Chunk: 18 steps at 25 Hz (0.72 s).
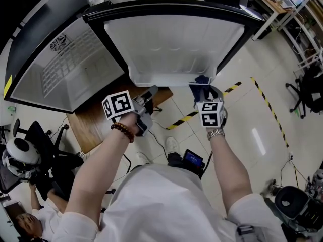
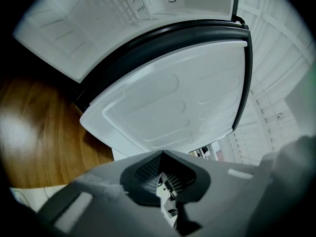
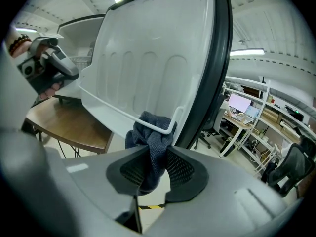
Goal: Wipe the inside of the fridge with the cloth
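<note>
Cloth [image 3: 148, 137], dark blue, is pinched tight between the right gripper's [image 3: 157, 163] fingers. It sits bunched against the white rail [image 3: 113, 110] at a corner of the open fridge door [image 3: 153, 53]. The left gripper [image 2: 162, 181] is squeezed closed, holding nothing.

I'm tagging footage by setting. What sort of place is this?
Probably a lab or office workspace, not a home kitchen: the fridge stands on a wooden table, desks with monitors stand nearby, and yellow-black tape marks the floor.
</note>
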Available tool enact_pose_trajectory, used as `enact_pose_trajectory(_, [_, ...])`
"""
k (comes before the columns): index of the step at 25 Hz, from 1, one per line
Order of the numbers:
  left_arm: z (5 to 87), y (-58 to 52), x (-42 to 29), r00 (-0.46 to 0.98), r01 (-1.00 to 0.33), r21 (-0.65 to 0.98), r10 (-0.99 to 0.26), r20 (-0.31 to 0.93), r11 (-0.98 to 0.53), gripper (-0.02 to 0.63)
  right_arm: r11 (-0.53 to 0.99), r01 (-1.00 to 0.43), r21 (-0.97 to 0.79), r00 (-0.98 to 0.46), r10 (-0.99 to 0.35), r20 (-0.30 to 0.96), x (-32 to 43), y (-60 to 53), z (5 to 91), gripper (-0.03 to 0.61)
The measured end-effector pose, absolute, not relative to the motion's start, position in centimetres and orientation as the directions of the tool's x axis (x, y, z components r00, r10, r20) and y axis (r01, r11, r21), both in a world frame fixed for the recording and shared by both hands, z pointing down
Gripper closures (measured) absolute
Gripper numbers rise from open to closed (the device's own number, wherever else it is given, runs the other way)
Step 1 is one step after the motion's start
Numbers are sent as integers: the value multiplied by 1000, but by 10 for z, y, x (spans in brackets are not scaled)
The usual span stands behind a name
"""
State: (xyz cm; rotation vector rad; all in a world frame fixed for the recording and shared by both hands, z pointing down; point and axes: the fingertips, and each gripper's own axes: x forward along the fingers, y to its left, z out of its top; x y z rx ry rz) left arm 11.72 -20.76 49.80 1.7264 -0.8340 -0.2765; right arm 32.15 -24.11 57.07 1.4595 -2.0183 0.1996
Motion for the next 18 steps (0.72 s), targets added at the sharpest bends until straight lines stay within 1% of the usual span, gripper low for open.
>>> enact_pose_trajectory(9, [497, -203, 118, 717, -393, 913, -658, 231, -109, 611, 453, -862, 226, -238, -757, 608, 303, -231, 583, 494])
enact_pose_trajectory(14, [495, -202, 107, 704, -404, 908, -671, 233, -109, 612, 521, -831, 195, -317, -731, 604, 262, -222, 583, 494])
enact_pose_trajectory(18, [493, -199, 93, 686, -411, 906, -689, 234, -101, 611, 618, -773, 142, -415, -662, 625, 213, -203, 586, 495])
